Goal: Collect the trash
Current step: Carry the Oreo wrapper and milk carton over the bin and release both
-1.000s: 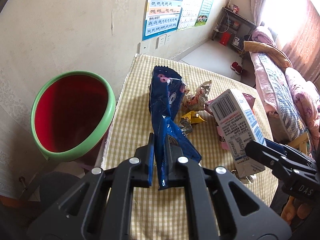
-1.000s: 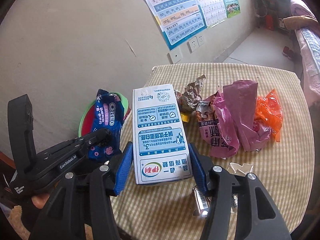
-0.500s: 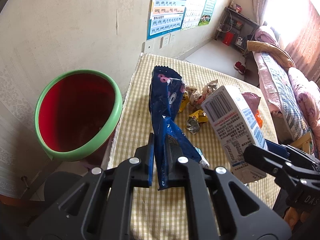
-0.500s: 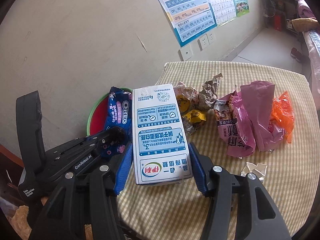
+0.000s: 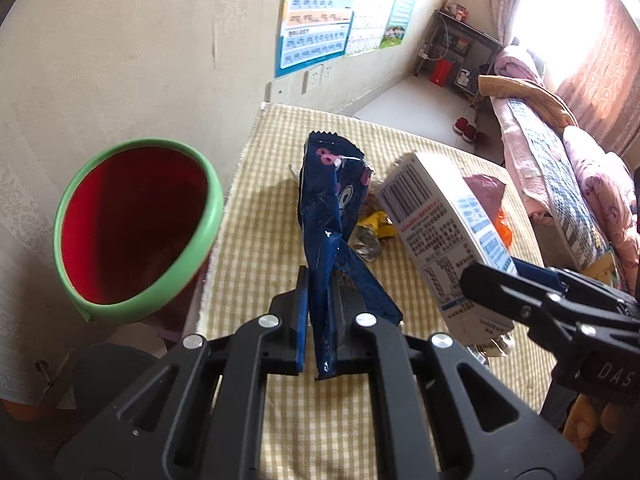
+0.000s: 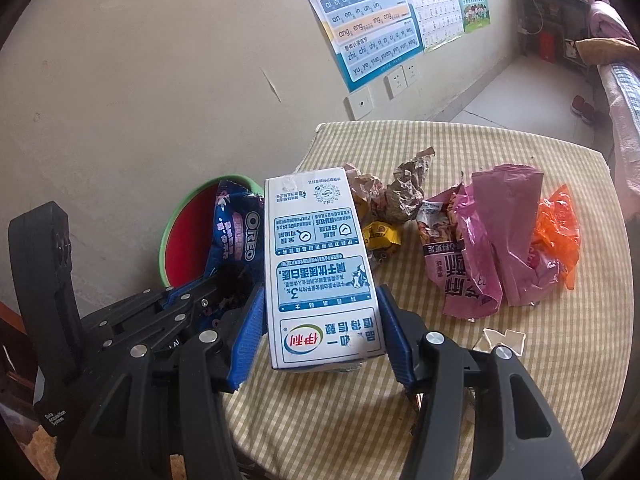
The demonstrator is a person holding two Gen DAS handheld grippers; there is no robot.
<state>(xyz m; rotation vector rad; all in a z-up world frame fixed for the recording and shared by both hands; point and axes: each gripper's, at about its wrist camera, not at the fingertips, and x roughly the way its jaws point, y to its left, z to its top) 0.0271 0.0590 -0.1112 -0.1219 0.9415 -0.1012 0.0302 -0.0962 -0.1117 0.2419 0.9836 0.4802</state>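
My left gripper (image 5: pixel 320 312) is shut on a blue Oreo wrapper (image 5: pixel 330 216), held upright over the table's left edge, to the right of a red bin with a green rim (image 5: pixel 138 224). My right gripper (image 6: pixel 320 332) is shut on a white milk carton (image 6: pixel 320 268), lifted above the table. The carton also shows in the left wrist view (image 5: pixel 444 240), to the right of the wrapper. In the right wrist view the wrapper (image 6: pixel 238 232) and the left gripper (image 6: pixel 216 284) cover part of the bin (image 6: pixel 180 244).
On the checked tablecloth (image 6: pixel 480 380) lie a pink bag (image 6: pixel 488 248), an orange wrapper (image 6: pixel 556 232), crumpled brown paper (image 6: pixel 404 196), a yellow wrapper (image 6: pixel 380 236) and a white scrap (image 6: pixel 502 340). A wall stands to the left, a bed (image 5: pixel 568 184) to the right.
Both grippers have moved left and back with their loads. The bin rim now sits closer to the wrapper, and the carton has drawn nearer to the wrapper.
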